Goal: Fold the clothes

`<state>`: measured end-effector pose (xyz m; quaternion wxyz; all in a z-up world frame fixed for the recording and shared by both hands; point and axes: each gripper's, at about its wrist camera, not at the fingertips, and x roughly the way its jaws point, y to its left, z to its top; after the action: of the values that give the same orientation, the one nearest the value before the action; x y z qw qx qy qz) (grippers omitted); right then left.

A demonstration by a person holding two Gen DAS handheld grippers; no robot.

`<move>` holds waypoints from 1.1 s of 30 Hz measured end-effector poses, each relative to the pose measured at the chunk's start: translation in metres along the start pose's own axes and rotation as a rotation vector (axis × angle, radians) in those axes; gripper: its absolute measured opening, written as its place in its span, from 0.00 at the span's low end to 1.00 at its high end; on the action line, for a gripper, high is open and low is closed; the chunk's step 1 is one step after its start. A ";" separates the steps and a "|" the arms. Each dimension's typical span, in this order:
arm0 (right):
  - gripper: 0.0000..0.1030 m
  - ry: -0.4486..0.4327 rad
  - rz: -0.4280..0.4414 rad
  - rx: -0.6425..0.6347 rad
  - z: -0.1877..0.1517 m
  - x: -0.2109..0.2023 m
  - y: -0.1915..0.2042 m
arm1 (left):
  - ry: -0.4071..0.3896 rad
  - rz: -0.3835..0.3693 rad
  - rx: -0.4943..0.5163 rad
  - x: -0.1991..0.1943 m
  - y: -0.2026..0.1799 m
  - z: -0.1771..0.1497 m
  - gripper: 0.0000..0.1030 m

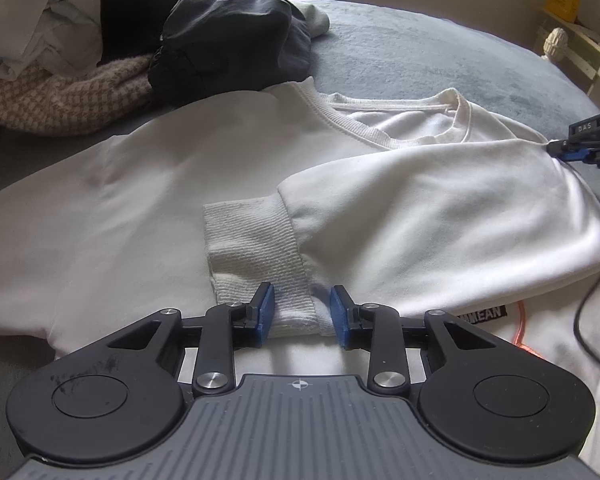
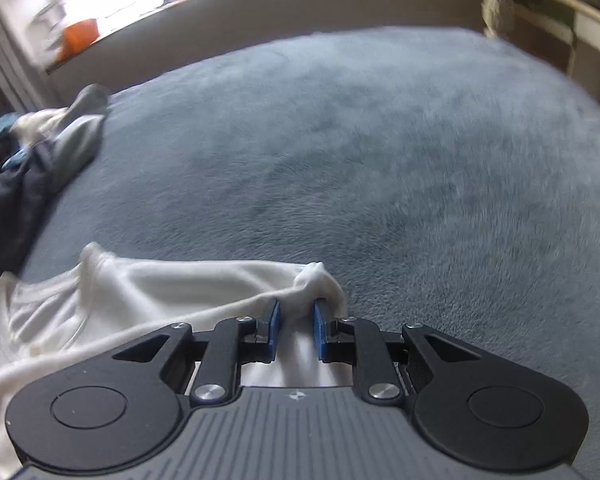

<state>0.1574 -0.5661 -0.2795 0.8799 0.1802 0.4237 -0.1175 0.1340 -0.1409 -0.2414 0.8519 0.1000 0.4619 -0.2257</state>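
Note:
A white sweatshirt (image 1: pixel 140 200) lies flat on the blue-grey blanket (image 1: pixel 400 48). One sleeve (image 1: pixel 420 208) is folded across its body, ending in a ribbed cuff (image 1: pixel 256 240). My left gripper (image 1: pixel 302 314) stands open over the cuff's near edge, which lies between the blue pads (image 1: pixel 266 312) without being squeezed. At the right edge of the left wrist view, my right gripper (image 1: pixel 560 148) pinches the sweatshirt's shoulder. The right wrist view shows that gripper (image 2: pixel 296 324) shut on a bunched fold of the white sweatshirt (image 2: pixel 140 292), lifted slightly off the blanket (image 2: pixel 380 160).
A pile of clothes (image 1: pixel 220 40) with dark garments and a checked knit (image 1: pixel 60 96) sits at the back left, touching the sweatshirt. A black cable (image 1: pixel 588 300) and an orange cord (image 1: pixel 522 328) run at the right. Shelves (image 1: pixel 580 44) stand beyond the bed.

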 end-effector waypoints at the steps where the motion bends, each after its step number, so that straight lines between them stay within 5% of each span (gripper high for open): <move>1: 0.18 -0.011 0.006 0.026 0.003 -0.001 -0.003 | 0.000 -0.001 0.001 0.000 0.000 0.000 0.32; 5: 0.18 -0.056 0.040 0.069 0.012 -0.007 -0.011 | 0.001 0.000 0.006 0.000 0.001 0.000 0.33; 11: 0.18 0.015 -0.022 0.086 0.023 0.019 -0.013 | 0.006 0.001 0.020 -0.003 0.001 -0.002 0.35; 15: 0.19 -0.104 -0.094 0.139 0.030 -0.008 -0.020 | 0.008 -0.015 0.022 -0.003 0.005 -0.001 0.37; 18: 0.19 -0.165 -0.030 0.248 0.028 -0.044 -0.044 | 0.004 -0.038 0.029 -0.005 0.009 0.000 0.38; 26: 0.20 -0.081 0.120 0.155 -0.029 -0.130 -0.044 | -0.098 -0.033 0.041 -0.040 0.026 0.004 0.38; 33: 0.20 0.020 0.170 0.055 -0.093 -0.134 0.019 | -0.089 -0.024 0.055 -0.032 0.018 0.004 0.38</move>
<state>0.0164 -0.5026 -0.2234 0.8771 0.2407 0.4123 -0.0520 0.1304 -0.1168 -0.2130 0.8658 0.1076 0.4183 -0.2528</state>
